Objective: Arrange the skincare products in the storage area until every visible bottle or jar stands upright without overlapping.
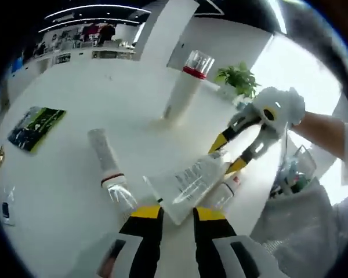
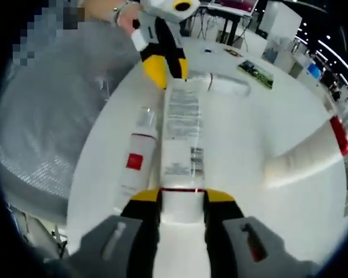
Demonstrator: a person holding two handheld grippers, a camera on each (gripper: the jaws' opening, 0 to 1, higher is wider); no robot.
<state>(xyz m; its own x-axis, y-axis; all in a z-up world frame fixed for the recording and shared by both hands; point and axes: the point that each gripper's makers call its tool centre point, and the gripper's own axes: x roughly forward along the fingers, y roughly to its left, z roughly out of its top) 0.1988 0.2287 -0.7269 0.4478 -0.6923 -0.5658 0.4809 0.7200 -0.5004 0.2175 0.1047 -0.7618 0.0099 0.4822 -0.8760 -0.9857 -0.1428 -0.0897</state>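
On the desk (image 2: pixel 267 150), mid-scene, a clear bottle (image 2: pixel 182 130) lies flat between both claws.
Right claw (image 2: pixel 184 200) grips its white cap end; left claw (image 1: pixel 177 214) is open at its other end; smooth, stiff, likely slippery, best held across the cap.

White table (image 2: pixel 249 150) — bottles lying flat, one tall tube (image 1: pixel 184 87) upright.

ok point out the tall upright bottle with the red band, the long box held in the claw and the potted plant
upright bottle (image 1: pixel 182 92), left gripper view, white body
long box (image 2: pixel 182 133), right gripper view, printed face
potted plant (image 1: pixel 239 78), left gripper view, leaves
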